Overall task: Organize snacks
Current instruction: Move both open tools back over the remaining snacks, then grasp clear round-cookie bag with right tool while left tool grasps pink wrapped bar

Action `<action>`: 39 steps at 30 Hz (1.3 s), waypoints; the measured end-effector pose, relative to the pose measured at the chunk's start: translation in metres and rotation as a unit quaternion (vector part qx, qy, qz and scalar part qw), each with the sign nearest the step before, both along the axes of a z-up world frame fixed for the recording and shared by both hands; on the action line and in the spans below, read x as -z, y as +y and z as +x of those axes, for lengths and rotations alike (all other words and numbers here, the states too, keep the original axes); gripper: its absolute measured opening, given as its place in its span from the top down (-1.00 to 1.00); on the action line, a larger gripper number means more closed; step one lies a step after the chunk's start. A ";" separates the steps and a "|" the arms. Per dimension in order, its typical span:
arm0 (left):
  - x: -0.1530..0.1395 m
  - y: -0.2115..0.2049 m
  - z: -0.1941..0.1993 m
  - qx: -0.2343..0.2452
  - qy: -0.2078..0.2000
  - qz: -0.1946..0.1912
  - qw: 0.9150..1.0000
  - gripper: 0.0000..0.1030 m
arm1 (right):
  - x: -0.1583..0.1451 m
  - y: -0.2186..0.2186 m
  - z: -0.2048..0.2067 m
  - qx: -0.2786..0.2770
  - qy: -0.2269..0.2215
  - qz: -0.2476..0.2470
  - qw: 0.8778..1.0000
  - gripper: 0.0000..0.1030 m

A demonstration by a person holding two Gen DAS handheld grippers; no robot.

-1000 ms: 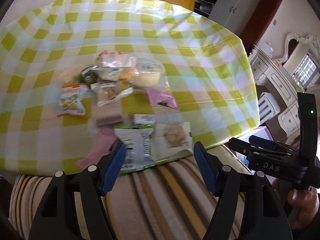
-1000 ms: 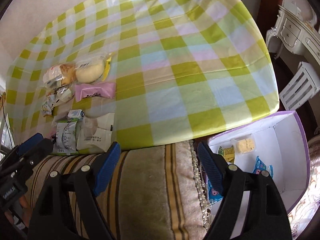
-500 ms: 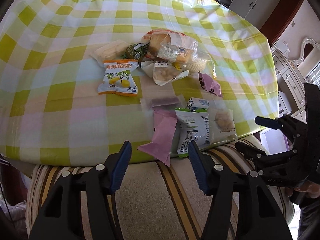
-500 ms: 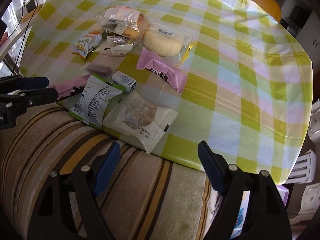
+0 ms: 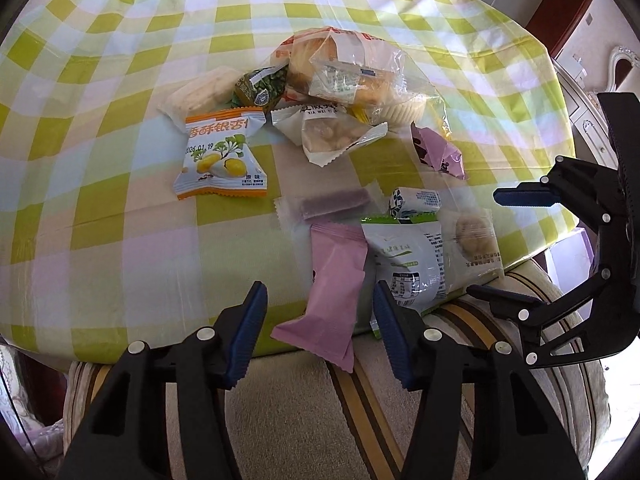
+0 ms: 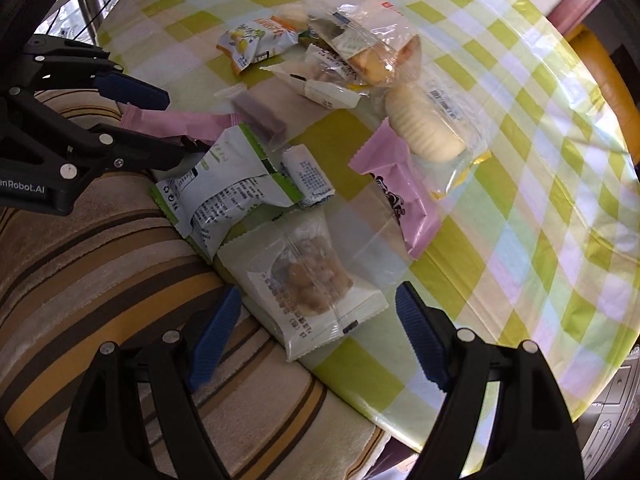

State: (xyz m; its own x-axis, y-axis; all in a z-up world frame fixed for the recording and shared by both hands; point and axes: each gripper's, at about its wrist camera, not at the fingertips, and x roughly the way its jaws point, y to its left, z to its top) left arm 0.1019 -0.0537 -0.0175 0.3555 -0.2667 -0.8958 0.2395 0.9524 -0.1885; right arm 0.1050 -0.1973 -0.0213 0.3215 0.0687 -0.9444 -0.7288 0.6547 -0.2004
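Left wrist view was filled by a worktop under a green-and-white checked cloth, with a heap of snacks spread across it. The left tongs were seen closing, their blue pads either side of a pink wrapper whose lower end hung over the worktop's near edge; the pads were not yet pressed on it. Just beside that wrapper lay a green-and-white packet and, behind it, a clear sachet holding a purple bar. An orange-trimmed packet was set further back, near a bagged pastry.

Right wrist view showed the right tongs held wide apart with nothing clamped, poised over a white packet of biscuits lying at the worktop's edge. A second pink wrapper and a pale ridged bun in clear film were found beyond it. A striped cushion was seen below the edge.
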 end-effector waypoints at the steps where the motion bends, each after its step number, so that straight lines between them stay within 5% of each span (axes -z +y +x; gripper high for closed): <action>1: 0.000 -0.001 0.001 0.001 0.000 0.001 1.000 -0.01 | 0.001 0.001 0.002 -0.007 0.003 0.001 1.000 -0.54; 13: 0.006 -0.007 0.009 0.015 0.002 0.002 1.000 0.24 | 0.010 -0.004 0.020 0.008 0.046 0.053 0.997 -0.54; 16: 0.006 -0.009 0.010 0.019 0.000 0.005 1.000 0.33 | 0.010 -0.008 0.025 0.012 0.061 0.077 0.995 -0.37; 19: 0.006 -0.010 0.010 0.020 -0.003 0.004 1.000 0.38 | 0.009 -0.011 0.026 0.012 0.057 0.083 0.995 -0.30; 23: 0.003 -0.008 0.008 0.014 -0.011 0.002 1.000 0.39 | 0.006 -0.017 0.017 0.031 0.050 0.091 0.994 0.07; 39: -0.023 0.013 -0.005 -0.040 -0.059 -0.010 0.997 0.40 | -0.016 -0.066 -0.009 0.150 0.016 0.160 0.976 0.17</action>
